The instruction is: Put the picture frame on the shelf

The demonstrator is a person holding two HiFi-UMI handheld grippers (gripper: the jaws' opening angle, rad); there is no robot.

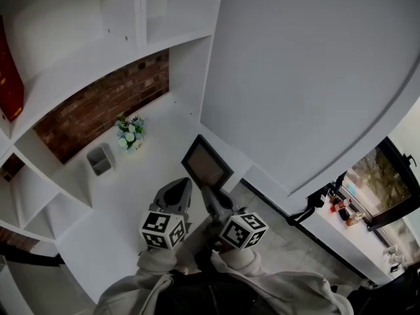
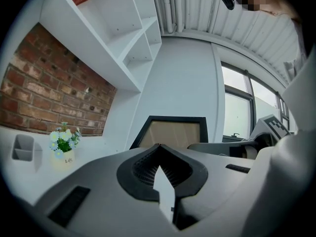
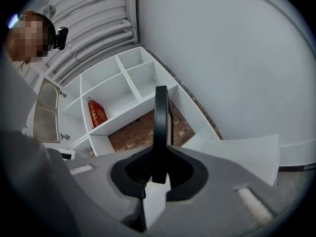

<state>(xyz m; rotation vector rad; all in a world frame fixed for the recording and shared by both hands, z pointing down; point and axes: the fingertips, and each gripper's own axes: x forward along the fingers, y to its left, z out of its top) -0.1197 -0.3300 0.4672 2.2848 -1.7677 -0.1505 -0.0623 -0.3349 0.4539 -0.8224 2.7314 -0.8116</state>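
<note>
The picture frame (image 1: pixel 207 165) is black-edged with a tan panel. It stands upright over the white shelf board (image 1: pixel 154 169), and my right gripper (image 1: pixel 211 194) is shut on its lower edge. In the right gripper view the frame (image 3: pixel 161 115) shows edge-on, rising from between the pads. In the left gripper view the frame (image 2: pixel 173 133) faces the camera just ahead and to the right. My left gripper (image 1: pixel 176 188) sits beside the right one, to the left of the frame. Its tips (image 2: pixel 159 146) meet with nothing between them.
A small pot of flowers (image 1: pixel 129 133) and a grey holder (image 1: pixel 100 159) stand on the shelf board before the brick back wall (image 1: pixel 98 107). A red box (image 1: pixel 8 77) sits in an upper compartment. A white wall panel (image 1: pixel 308 77) rises on the right. A window (image 1: pixel 377 176) lies lower right.
</note>
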